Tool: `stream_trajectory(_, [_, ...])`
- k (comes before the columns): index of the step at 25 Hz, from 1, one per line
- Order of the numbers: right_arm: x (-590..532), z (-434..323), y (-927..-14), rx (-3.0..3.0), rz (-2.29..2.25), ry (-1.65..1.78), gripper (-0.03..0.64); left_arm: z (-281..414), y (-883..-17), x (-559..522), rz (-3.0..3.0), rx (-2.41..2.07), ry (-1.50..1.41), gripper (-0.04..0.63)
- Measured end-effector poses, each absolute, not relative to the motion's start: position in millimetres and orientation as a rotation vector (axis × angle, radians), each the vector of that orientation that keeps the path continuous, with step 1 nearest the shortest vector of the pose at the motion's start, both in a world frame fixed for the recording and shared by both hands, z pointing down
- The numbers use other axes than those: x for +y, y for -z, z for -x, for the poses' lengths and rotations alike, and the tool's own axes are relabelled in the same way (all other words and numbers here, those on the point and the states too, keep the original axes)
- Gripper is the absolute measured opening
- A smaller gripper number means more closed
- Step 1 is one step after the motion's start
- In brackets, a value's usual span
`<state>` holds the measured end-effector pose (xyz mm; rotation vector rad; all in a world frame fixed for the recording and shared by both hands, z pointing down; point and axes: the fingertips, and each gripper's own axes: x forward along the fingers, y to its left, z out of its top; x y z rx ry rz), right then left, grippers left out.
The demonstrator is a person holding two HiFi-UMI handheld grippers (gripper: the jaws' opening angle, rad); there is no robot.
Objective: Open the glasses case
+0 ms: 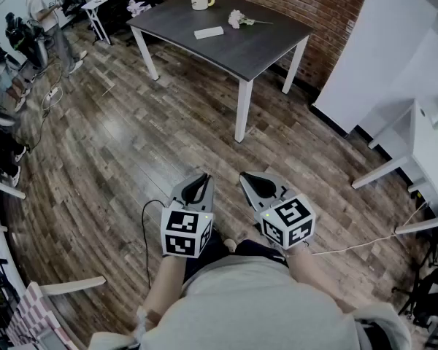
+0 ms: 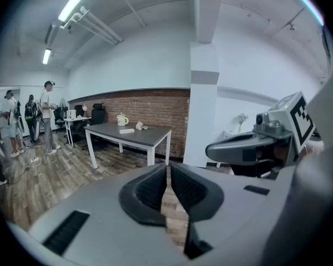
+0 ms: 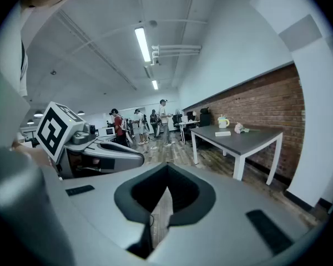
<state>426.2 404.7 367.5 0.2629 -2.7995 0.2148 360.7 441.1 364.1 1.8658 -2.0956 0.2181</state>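
The glasses case (image 1: 209, 32) is a flat pale oblong lying on the dark grey table (image 1: 263, 46) across the room; it also shows small in the left gripper view as the case (image 2: 126, 130) and in the right gripper view as the case (image 3: 222, 133). Both grippers are far from it, held close to my body above the wood floor. My left gripper (image 1: 199, 183) is shut with nothing in it, its jaws meeting at the tips (image 2: 167, 170). Beside it my right gripper (image 1: 252, 183) is also shut and empty (image 3: 167, 184).
A mug (image 1: 200, 0) with a yellow handle and a small white flower (image 1: 237, 19) share the table. A white desk (image 1: 431, 152) stands at right, a white wall panel behind it. Several people (image 1: 40, 13) stand at far left by other desks. A cable (image 1: 150, 217) lies on the floor.
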Motion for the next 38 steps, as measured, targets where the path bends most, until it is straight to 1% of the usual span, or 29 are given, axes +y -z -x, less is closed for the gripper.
stream_trajectory(12, [413, -424, -368, -2.815, -0.23, -0.269, 0.006, -361, -367, 450, -1.833, -2.109, -0.167, 0.041])
stream_trajectory(19, [417, -427, -369, -2.843, -0.195, -0.385, 0.006, -365, -371, 448, -1.83, -2.115, -0.176, 0.043])
stream_trajectory(28, [411, -412, -378, -2.834, -0.163, -0.476, 0.006, -340, -364, 434, -1.888, -2.093, -0.219, 0.046])
stream_trajectory(29, [410, -409, -380, -2.83, -0.155, -0.492, 0.006, -337, -364, 432, -1.893, -2.084, -0.212, 0.054])
stream_trajectory(31, [404, -401, -381, -2.826, -0.159, -0.516, 0.006, -331, -364, 426, -1.907, -2.069, -0.2, 0.123])
stream_trajectory(34, [389, -383, -382, -2.827, -0.169, -0.549, 0.008, -314, -365, 412, -1.919, -2.083, -0.204, 0.13])
stream_trajectory(36, [377, -369, -382, -2.836, -0.158, -0.623, 0.008, -299, -368, 401, -1.924, -2.073, -0.228, 0.171])
stream_trajectory(38, [362, -353, -381, -2.848, -0.163, -0.651, 0.008, -282, -371, 388, -1.933, -2.065, -0.257, 0.179])
